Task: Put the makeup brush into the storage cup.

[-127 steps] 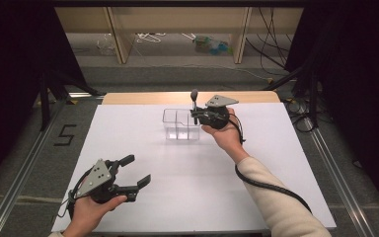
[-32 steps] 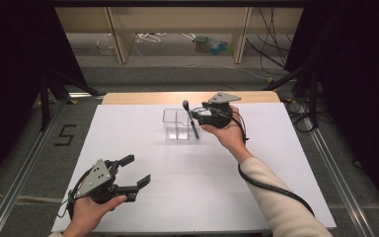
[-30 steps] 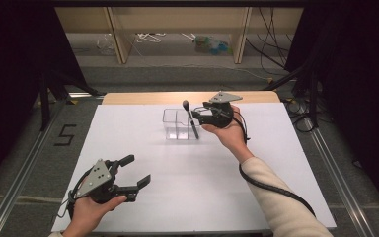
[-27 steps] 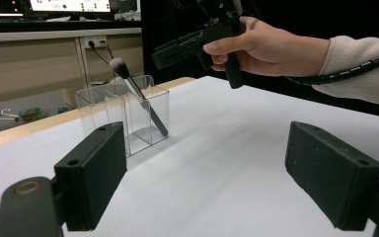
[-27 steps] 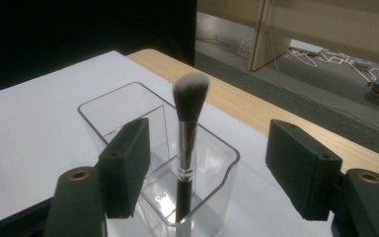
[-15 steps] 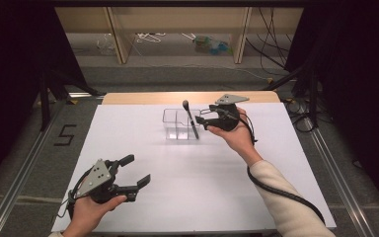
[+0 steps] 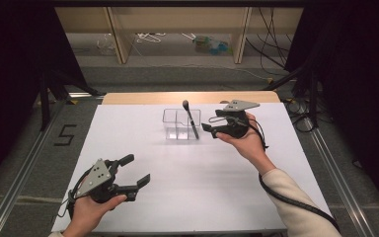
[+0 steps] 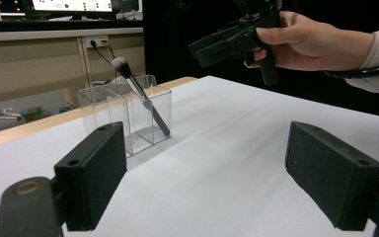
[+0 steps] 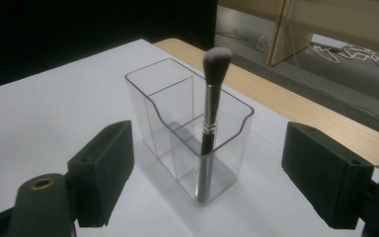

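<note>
A clear plastic organizer [image 7: 176, 126] with compartments stands at the table's far middle. A makeup brush [image 7: 191, 118] leans in its right compartment, bristles up. My right gripper [image 7: 208, 126] hovers just right of the organizer, apart from the brush. Its jaws have just been opening and nothing is between them. From the right gripper view, the brush [image 9: 209, 118] and organizer [image 9: 163, 113] stand beyond my open right gripper [image 9: 209, 182]. My left gripper [image 7: 137, 169] rests open and empty near the front left. In its view, my left gripper [image 8: 227, 177] faces the brush [image 8: 143, 96] and the right gripper [image 8: 202, 49].
A white sheet [image 7: 128, 143] covers the table, with a wooden strip [image 7: 143, 98] along its far edge. Metal rails [image 7: 24, 163] run along both sides of the table. A cable [image 7: 296, 202] trails from the right gripper along the sleeve.
My right gripper opened off the brush and drew back to the right. The brush stays leaning in the organizer. The left gripper has not moved.
</note>
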The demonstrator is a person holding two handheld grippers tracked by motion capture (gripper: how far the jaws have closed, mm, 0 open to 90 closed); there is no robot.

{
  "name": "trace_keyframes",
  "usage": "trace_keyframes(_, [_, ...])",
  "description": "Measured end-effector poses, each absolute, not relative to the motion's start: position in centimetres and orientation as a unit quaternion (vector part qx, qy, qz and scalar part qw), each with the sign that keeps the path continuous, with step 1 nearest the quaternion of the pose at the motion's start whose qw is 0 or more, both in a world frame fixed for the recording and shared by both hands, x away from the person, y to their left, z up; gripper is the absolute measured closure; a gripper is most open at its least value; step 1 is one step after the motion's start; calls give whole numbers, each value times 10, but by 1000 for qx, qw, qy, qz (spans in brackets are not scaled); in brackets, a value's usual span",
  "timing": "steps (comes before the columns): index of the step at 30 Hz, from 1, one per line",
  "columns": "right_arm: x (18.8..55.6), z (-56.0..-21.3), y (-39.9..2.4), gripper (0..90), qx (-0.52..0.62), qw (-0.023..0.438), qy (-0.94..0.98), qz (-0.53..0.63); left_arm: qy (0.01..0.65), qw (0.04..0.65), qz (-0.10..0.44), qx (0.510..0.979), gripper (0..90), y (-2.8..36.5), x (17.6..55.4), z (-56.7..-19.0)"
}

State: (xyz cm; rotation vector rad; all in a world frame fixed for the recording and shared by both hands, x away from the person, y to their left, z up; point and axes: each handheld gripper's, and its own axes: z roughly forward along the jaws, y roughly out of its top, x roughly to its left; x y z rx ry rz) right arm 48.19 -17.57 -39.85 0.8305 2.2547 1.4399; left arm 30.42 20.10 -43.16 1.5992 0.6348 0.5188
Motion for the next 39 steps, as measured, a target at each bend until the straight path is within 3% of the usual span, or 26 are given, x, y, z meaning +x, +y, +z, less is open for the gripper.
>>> trace_keyframes(39, [413,-403,-229,172,276,175,778,537,277,617,239,697,157,204,306,-431])
